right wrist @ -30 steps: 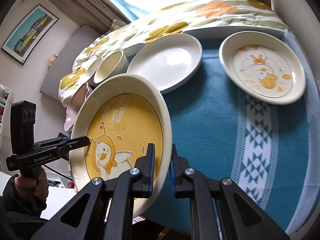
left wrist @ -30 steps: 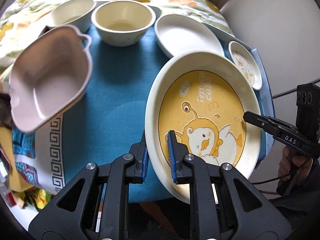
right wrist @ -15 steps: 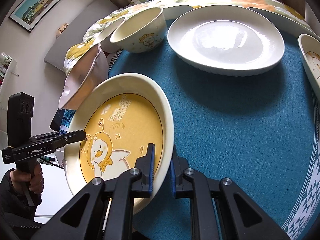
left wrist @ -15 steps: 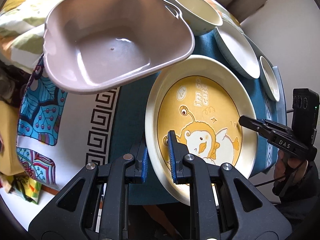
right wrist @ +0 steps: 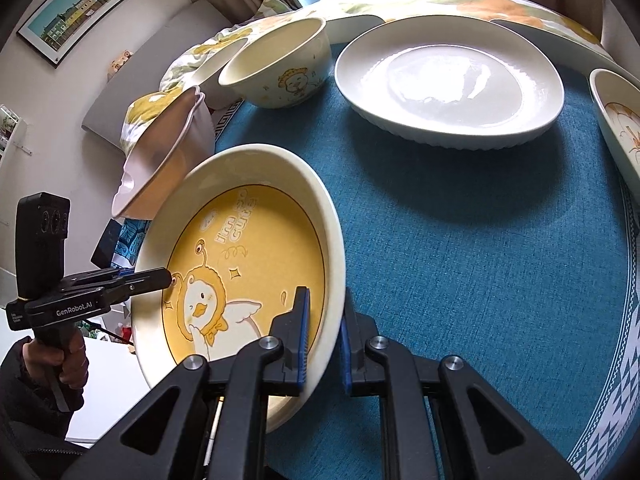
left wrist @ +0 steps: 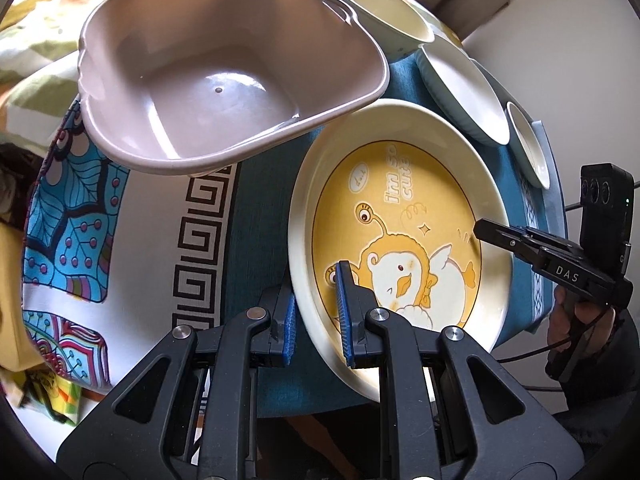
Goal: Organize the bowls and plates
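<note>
**Duck plate carried over by the pink bowl**

The yellow duck plate point(left wrist: 404, 240) is pinched on opposite rim edges by the left tool point(left wrist: 316, 312) and right tool point(right wrist: 324, 336). It's been shifted across the worktop point(right wrist: 480, 260) toward the pink bowl point(left wrist: 224, 68) (now right beside it) and held steady, so set-down looks close.

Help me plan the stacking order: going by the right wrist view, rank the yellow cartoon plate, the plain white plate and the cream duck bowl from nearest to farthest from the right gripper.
1. Yellow cartoon plate: its rim is clamped in the right gripper, lower left.
2. Plain white plate: on the blue cloth, upper right.
3. Cream duck bowl: farther back, upper left.
</note>
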Demonstrator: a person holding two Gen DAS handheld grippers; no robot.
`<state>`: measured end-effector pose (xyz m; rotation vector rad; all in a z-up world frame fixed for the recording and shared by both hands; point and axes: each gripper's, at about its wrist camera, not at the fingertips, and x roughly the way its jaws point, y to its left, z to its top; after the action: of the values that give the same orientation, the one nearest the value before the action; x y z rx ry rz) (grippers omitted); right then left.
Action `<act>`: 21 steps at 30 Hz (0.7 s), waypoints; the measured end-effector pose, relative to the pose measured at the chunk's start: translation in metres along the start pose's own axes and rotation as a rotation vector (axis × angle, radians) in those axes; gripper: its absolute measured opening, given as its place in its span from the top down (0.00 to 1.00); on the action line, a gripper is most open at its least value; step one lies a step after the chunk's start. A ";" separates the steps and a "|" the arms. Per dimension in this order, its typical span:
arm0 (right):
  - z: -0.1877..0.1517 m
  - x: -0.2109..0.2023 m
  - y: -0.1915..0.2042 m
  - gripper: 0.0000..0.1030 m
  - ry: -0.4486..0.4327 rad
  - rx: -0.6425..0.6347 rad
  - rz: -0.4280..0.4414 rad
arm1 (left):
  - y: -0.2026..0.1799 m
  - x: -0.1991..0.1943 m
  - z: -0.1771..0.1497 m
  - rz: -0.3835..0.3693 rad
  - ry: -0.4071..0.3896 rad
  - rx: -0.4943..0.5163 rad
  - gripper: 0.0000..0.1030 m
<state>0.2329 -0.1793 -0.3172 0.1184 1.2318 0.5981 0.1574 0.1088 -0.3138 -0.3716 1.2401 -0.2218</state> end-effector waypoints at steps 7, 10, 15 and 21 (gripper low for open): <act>-0.001 0.000 -0.004 0.88 -0.015 0.062 0.017 | -0.018 0.012 0.004 0.030 0.006 0.033 0.87; -0.002 -0.002 -0.007 0.87 -0.038 0.091 0.012 | -0.020 0.014 0.006 0.033 0.015 0.019 0.86; -0.004 -0.008 -0.004 0.28 -0.076 0.100 0.005 | -0.031 0.019 0.009 0.082 0.032 0.050 0.83; -0.010 -0.016 -0.002 0.28 -0.090 0.105 -0.026 | -0.046 0.018 0.007 0.121 0.013 0.088 0.31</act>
<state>0.2214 -0.1912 -0.3074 0.2147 1.1760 0.5003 0.1713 0.0615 -0.3098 -0.2191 1.2572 -0.1745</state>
